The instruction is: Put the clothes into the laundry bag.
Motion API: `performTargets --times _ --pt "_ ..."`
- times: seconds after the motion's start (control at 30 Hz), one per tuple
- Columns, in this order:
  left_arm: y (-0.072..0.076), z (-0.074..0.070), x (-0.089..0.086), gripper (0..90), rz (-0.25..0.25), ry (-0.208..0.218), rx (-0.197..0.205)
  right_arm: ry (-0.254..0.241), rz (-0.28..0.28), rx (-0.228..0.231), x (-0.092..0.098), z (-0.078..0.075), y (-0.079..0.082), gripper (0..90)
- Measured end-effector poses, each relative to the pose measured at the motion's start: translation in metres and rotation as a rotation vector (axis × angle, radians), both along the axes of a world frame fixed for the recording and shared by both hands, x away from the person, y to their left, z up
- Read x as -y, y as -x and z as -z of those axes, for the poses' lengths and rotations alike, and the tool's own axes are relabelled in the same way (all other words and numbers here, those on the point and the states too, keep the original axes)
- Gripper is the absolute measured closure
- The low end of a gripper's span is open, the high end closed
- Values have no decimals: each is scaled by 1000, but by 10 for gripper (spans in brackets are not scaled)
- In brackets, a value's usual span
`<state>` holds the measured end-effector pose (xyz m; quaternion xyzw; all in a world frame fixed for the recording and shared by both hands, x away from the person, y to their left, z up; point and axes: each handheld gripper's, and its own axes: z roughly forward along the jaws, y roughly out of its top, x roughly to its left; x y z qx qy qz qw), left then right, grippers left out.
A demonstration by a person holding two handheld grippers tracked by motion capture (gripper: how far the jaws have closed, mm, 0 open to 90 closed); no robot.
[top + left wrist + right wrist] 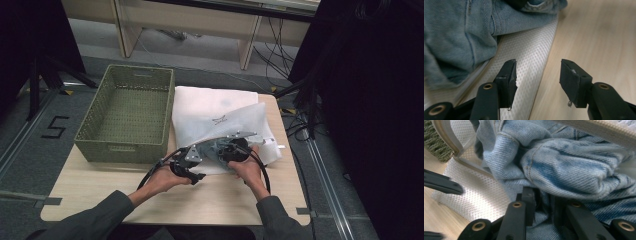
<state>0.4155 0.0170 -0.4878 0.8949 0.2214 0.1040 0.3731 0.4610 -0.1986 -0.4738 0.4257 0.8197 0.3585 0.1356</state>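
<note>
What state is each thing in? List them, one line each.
Mesh bag: lying flat on the table, mouth open toward the person.
Jeans: crumpled, partly inside the bag.
Basket: upright, empty.
Left gripper: open, over the bag's edge, holding nothing.
Right gripper: shut on the jeans.

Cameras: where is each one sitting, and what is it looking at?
High view: above the table, looking down; forearms, left hand-held gripper, right hand-held gripper.
Left gripper view: along open jaws, over the mesh bag edge.
Right gripper view: jaws on jeans in the bag.
Both gripper views share jeans and bag.
</note>
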Motion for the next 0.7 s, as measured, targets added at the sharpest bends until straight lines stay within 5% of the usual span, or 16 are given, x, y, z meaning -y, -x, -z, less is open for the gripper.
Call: performTargets --times 0.1,0.13,0.33,0.43,0.5,0.67,0.7 --pt "-4 7 8 473 -16 15 -11 -34 14 5 -2 1 1 774" --pt "-6 12 12 474 -16 1 -8 6 0 -9 1 -2 1 774" --pt "-10 24 15 592 -37 15 -3 -2 3 -20 0 -4 3 774" --pt "-11 24 12 838 -48 17 -10 -30 6 20 0 -1 2 782" --pt "-10 25 9 864 -55 36 -12 -16 15 16 0 -3 5 790" --pt "-2 22 3 864 0 15 -61 13 -69 34 -2 -13 22 814" --pt "2 19 -1 866 45 -33 -70 29 -101 4 -4 -14 28 817"
